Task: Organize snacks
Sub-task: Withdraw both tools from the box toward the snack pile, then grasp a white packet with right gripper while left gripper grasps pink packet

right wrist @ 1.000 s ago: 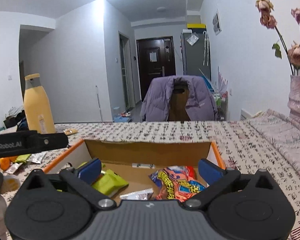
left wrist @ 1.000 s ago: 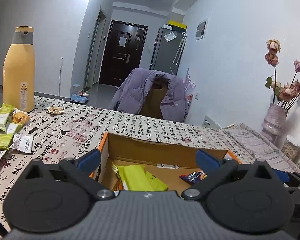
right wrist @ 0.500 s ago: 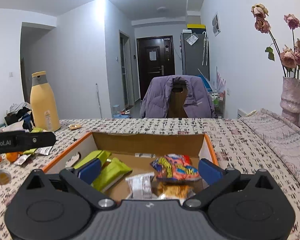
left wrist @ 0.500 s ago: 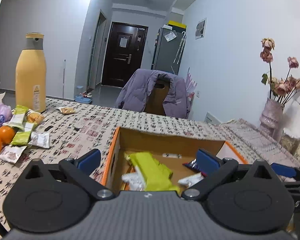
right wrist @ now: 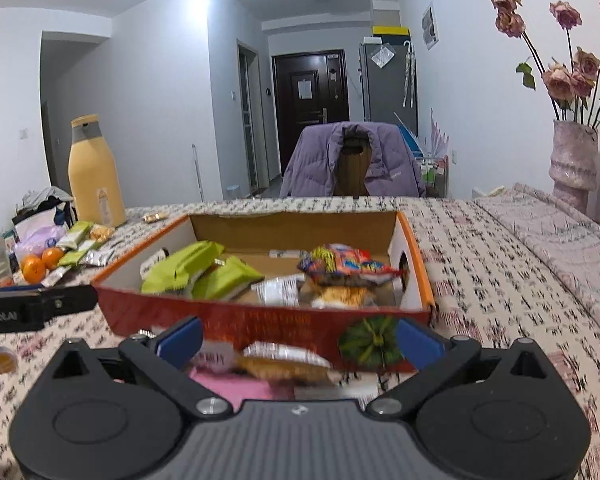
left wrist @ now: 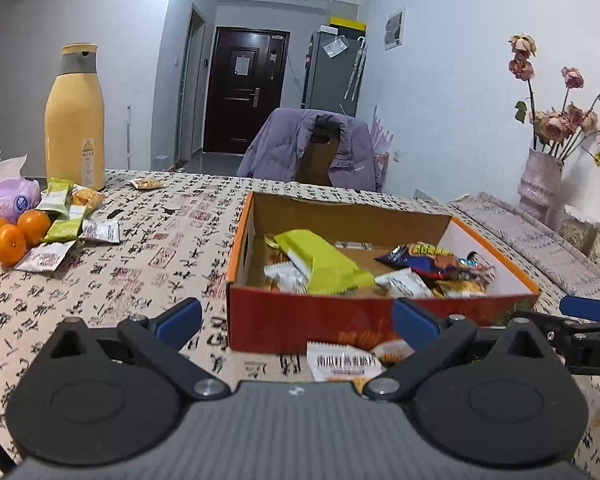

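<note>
An orange cardboard box sits on the patterned tablecloth and holds green packets, a colourful chip bag and small white packets. My left gripper is open and empty in front of the box's near wall. My right gripper is open and empty in front of the box. Loose snack packets lie on the table between each gripper and the box. More snack packets lie at the left.
A yellow bottle stands at the far left. Oranges and a purple bag lie beside the packets. A vase of dried roses stands at the right. A chair with a purple jacket is behind the table.
Both grippers have pulled back from over the box toward the near side. The box's front wall and the loose packets in front of it have come into view.
</note>
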### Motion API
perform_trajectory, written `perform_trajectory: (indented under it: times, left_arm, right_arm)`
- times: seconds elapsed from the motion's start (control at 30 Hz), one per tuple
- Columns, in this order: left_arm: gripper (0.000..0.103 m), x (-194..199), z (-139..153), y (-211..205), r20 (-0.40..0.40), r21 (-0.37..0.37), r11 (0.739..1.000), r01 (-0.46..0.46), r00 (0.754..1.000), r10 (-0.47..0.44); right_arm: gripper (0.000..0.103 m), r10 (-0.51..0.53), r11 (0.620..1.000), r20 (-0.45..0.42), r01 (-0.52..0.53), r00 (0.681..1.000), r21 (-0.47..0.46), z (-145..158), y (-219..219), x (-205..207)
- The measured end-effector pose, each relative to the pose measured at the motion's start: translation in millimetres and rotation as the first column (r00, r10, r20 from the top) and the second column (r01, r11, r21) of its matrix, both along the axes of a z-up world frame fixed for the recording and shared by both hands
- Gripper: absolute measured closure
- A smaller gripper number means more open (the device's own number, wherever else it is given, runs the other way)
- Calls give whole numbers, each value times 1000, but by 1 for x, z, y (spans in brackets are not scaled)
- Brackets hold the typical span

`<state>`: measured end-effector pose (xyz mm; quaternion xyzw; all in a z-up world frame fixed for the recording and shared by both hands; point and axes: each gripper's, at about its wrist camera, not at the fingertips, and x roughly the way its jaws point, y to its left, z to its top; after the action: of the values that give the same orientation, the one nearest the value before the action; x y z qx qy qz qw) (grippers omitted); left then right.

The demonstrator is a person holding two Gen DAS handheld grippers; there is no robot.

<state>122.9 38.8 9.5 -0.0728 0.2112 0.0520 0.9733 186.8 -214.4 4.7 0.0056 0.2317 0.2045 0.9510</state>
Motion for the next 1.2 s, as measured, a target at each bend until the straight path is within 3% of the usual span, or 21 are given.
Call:
perform_trajectory:
  times: [0.63, 1.1, 1.2]
  left_arm:
    - [0, -25, -15, -1, -9, -10, 1000, 27, 1000, -27]
    - [0, -27, -21, 4, -31, -26, 999, 23, 999, -24]
    - [0, -26, -21, 3, -36, -23, 999, 23, 999, -24]
  right_arm:
    - [0, -13, 1000, -88, 15, 996, 12, -34, -26, -22]
    - [0, -89, 993, -143, 77, 986, -91, -44, -21, -9]
    - [7, -77, 992, -148, 61, 986, -109, -46, -17, -1]
